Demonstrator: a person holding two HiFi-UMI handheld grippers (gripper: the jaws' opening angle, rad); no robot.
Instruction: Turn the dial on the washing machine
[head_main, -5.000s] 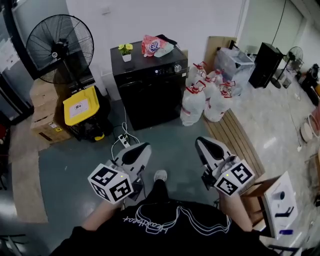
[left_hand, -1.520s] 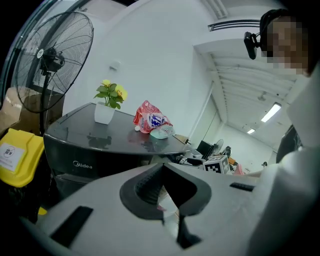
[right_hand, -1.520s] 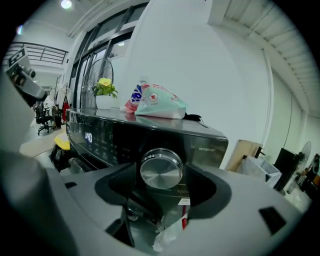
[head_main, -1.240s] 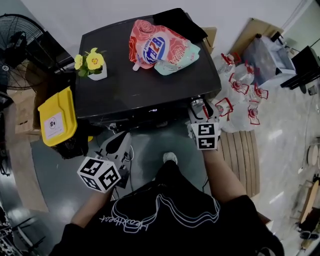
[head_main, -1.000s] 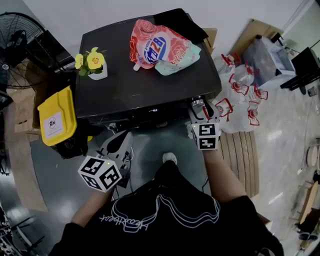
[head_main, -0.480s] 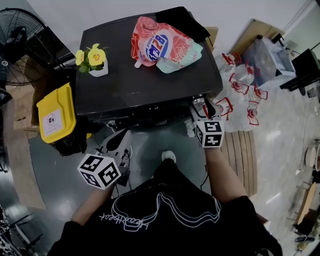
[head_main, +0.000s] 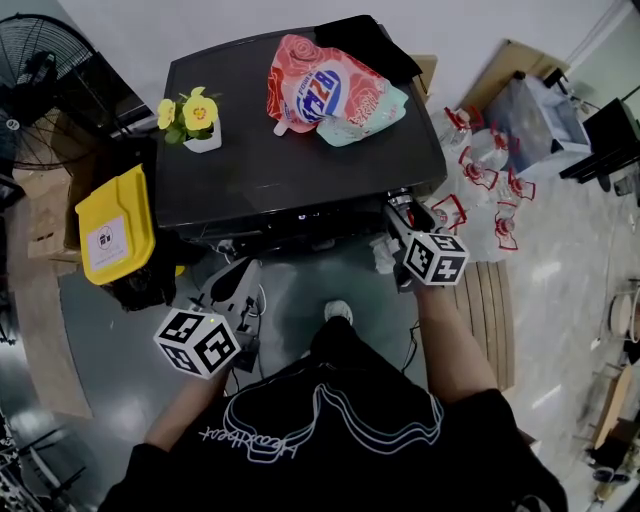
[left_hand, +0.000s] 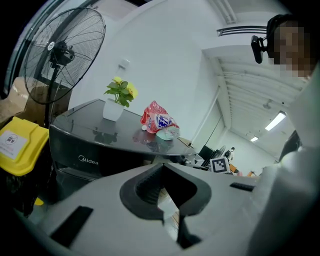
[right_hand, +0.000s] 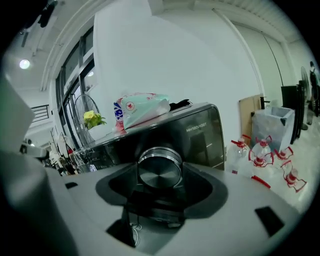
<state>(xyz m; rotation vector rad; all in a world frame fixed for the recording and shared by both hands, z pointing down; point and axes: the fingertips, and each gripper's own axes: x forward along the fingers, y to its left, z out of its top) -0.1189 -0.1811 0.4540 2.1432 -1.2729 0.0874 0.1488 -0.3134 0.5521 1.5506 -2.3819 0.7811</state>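
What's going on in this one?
A person stands at a black washing machine. The right claw is clamped on its silver dial at the front right corner. The left claw hangs shut and empty, low in front of the machine. A detergent pouch and potted flower sit on top.

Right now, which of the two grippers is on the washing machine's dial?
The right gripper: its jaws clamp the silver dial at the washing machine's front right corner. The left gripper hangs lower, jaws together, holding nothing.
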